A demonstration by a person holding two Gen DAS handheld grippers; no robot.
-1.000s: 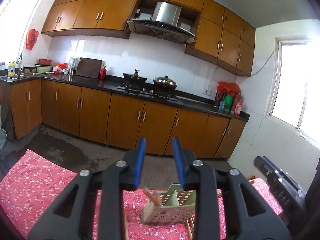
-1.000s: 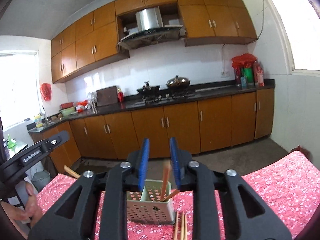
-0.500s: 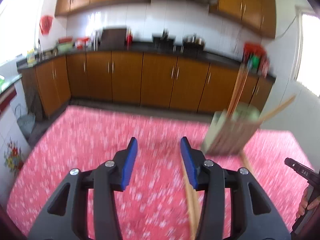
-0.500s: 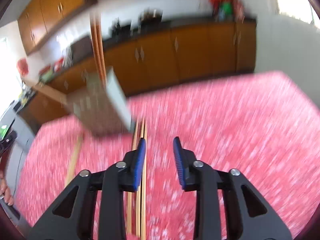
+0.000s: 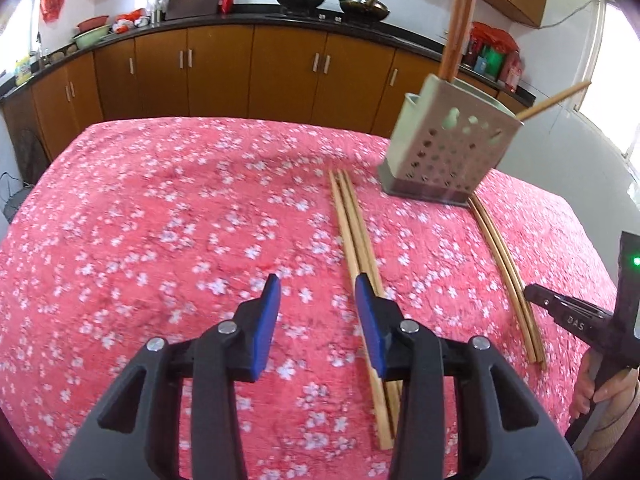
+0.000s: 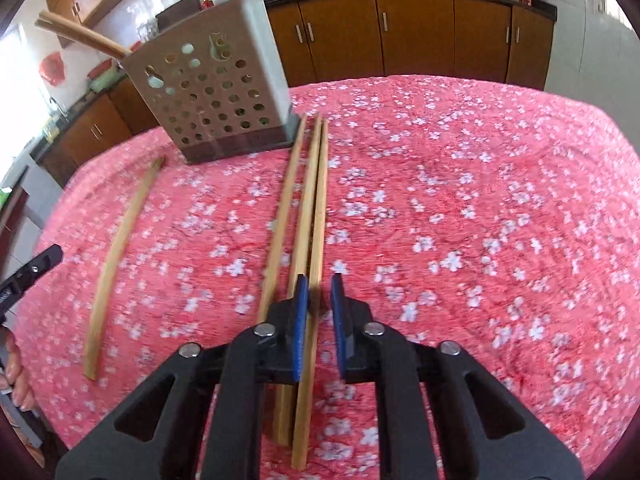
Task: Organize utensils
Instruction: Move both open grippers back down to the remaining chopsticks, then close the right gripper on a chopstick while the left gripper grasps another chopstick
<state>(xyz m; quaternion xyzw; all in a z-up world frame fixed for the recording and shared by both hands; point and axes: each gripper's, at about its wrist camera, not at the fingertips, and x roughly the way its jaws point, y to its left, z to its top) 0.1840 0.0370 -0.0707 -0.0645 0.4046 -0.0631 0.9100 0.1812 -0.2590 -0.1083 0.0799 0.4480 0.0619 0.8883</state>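
Observation:
A grey perforated utensil holder (image 5: 444, 160) (image 6: 216, 96) stands at the far side of the red floral table (image 5: 160, 220), with chopsticks (image 5: 456, 28) sticking out of it. Two bundles of wooden chopsticks lie flat in front of it. My left gripper (image 5: 318, 280) hovers low, its jaws closing on nothing, and its right finger is over the left bundle (image 5: 352, 224). My right gripper (image 6: 319, 278) hangs over the other bundle (image 6: 308, 200). Its jaws are closing to a narrow gap, and one chopstick lines up in that gap without being pinched.
Wooden kitchen cabinets (image 5: 280, 68) and a dark counter (image 5: 248, 12) with pots run behind the table. A person's hand (image 5: 600, 392) holds the right gripper at the table's right edge. The left bundle (image 6: 120, 244) lies to the left in the right wrist view.
Both grippers have tipped down from facing the kitchen to facing the table and have sunk toward the chopsticks. The right jaws have narrowed.

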